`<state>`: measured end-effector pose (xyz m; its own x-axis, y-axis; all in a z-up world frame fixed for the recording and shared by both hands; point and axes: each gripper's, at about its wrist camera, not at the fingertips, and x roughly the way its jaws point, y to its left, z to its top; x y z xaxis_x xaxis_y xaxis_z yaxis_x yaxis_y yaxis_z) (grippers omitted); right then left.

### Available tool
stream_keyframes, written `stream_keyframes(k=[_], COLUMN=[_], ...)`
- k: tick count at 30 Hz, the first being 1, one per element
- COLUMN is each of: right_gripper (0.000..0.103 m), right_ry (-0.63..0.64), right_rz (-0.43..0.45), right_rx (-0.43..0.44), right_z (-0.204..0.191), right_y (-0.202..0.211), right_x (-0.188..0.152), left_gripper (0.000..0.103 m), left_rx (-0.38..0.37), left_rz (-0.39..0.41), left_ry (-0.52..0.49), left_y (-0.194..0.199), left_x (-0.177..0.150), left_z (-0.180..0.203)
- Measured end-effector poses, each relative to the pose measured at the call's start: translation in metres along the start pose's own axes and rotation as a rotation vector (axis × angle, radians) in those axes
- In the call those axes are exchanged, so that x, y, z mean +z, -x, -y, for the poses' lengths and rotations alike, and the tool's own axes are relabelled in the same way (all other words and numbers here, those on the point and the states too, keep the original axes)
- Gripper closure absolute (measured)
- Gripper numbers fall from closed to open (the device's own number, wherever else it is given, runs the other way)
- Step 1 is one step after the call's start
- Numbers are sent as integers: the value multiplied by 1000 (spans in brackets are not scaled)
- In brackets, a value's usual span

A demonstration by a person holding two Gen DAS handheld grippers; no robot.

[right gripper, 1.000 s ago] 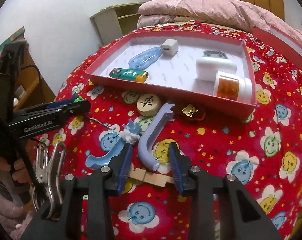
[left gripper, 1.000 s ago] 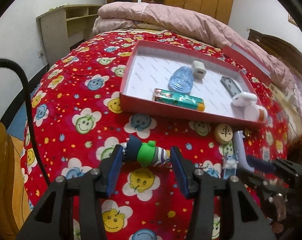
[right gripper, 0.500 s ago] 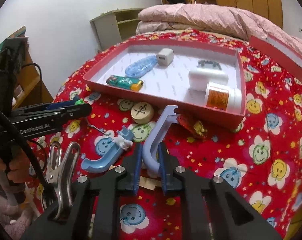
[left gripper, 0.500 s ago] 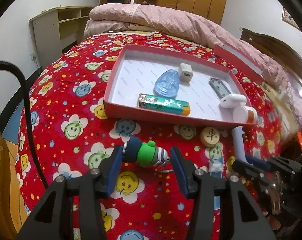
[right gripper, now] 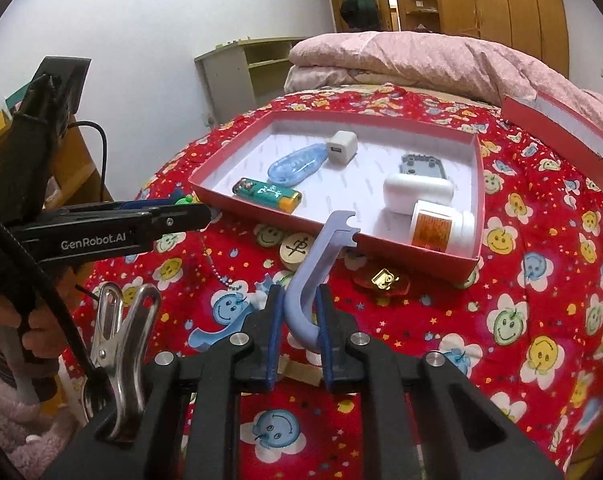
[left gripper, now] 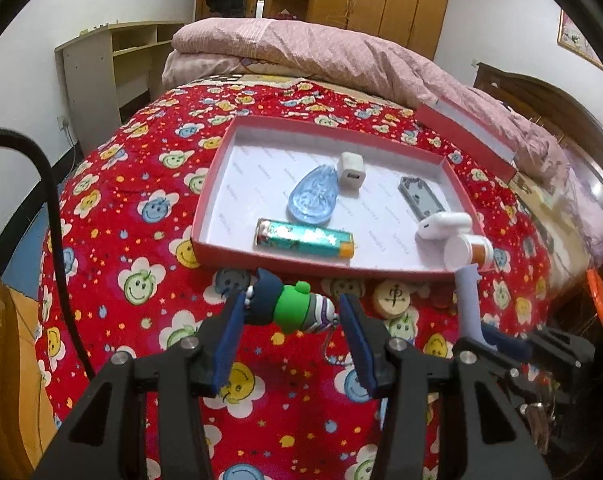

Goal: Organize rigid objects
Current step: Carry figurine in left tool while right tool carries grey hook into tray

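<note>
My left gripper (left gripper: 291, 314) is shut on a green and navy figurine keychain (left gripper: 287, 312) and holds it above the quilt, just in front of the red tray (left gripper: 209, 200); its bead chain hangs down. My right gripper (right gripper: 297, 312) is shut on a lilac plastic hook (right gripper: 315, 268), lifted, with its notched tip over the tray's near rim (right gripper: 401, 248). The tray holds a teal lighter (left gripper: 305, 239), a blue teardrop piece (left gripper: 313, 196), a white charger cube (left gripper: 351, 168), a grey plate (left gripper: 421, 198), a white earbud case (left gripper: 443, 226) and a pill bottle (left gripper: 467, 250).
On the red smiley quilt lie a wooden chess disc (right gripper: 297, 249), a red-gold trinket (right gripper: 383, 278), a blue hook (right gripper: 221, 330), a wooden peg (right gripper: 301, 372) and a metal clip (right gripper: 117, 332). The tray lid (right gripper: 561, 132) lies at the far right by pink bedding.
My right gripper closed on the lilac hook and lifted it toward the tray. My left gripper rose and moved toward the tray with the figurine.
</note>
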<state>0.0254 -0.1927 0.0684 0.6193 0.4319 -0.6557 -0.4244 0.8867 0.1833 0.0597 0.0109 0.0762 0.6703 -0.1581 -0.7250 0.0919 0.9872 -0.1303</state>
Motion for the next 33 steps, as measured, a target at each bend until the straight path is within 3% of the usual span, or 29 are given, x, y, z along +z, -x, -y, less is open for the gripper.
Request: stream_keyframes(k=[9, 21, 33], right_gripper=[86, 86, 86], right_ry=[5, 10, -27], right_rz=[50, 100, 96], right_rx=[-3, -23, -53], right_z=[6, 22, 50], right_y=[8, 12, -16], right_x=[21, 63, 88], left_gripper=[52, 52, 52], left_rx=[-7, -7, 11], left_rz=[77, 112, 43], left_ry=[-10, -9, -12], left_y=[16, 9, -45], left_x=[31, 79, 90], left_z=[5, 12, 21])
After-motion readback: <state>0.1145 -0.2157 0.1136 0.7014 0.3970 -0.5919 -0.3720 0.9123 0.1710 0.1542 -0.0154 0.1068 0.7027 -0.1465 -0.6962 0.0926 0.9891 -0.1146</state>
